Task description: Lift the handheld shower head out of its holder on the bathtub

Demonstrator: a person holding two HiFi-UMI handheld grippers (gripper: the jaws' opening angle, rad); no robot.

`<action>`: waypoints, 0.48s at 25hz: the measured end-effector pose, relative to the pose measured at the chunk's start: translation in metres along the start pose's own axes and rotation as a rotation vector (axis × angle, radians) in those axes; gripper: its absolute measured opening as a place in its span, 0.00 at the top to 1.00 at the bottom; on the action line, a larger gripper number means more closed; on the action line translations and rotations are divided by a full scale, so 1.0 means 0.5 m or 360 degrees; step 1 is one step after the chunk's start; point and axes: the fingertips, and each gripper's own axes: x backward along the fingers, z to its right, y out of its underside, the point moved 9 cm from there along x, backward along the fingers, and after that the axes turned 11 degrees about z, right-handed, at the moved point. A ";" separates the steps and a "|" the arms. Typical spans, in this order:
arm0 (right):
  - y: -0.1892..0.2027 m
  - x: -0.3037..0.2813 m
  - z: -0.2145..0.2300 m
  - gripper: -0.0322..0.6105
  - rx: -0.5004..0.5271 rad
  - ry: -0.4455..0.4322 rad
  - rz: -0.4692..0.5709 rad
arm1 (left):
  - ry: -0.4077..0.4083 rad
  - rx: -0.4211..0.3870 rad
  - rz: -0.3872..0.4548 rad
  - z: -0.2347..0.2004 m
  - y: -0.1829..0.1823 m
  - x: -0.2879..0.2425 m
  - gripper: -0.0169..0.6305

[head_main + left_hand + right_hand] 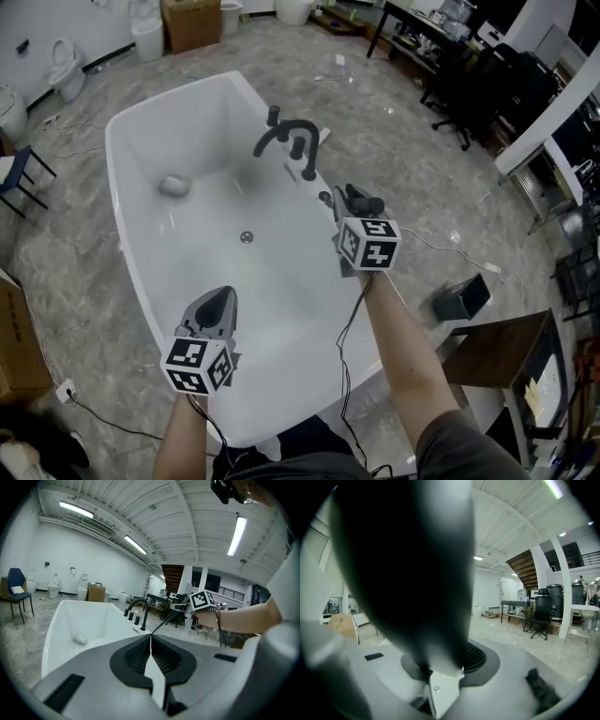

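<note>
The lift-out step is judged nearly complete: the shower head (408, 559) is clamped in the right hand-held gripper (357, 198), above the bathtub (131, 131) rim near the faucet (292, 139). A steady, firmly gripped raise is called for next. The right forearm is extended; the left hand-held gripper (218, 302) is held closed and empty over the tub.

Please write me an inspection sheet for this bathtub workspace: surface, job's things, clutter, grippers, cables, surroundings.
Surface: white bathtub on a marbled floor.
Job's things: handheld shower head, held above the tub rim near the black faucet.
Clutter: small pale lump inside the tub; kind unclear.
Grippers: right hand-held gripper shut on the shower head; left hand-held gripper shut, empty.
Cables: dark hose from the shower head to the rim; white cable on the floor.
Surroundings: toilet, cardboard box, office chair.
</note>
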 end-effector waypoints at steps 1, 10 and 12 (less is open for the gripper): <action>-0.018 0.031 -0.022 0.78 0.0002 0.0006 0.0001 | 0.0018 0.0002 0.0003 0.001 -0.013 0.026 0.95; -0.105 0.368 -0.265 0.78 -0.0047 0.0097 0.0044 | 0.0215 -0.0013 0.0016 0.001 -0.084 0.289 0.95; -0.109 0.450 -0.313 0.78 -0.0112 0.0139 0.0046 | 0.0265 -0.0008 0.0008 0.003 -0.086 0.343 0.95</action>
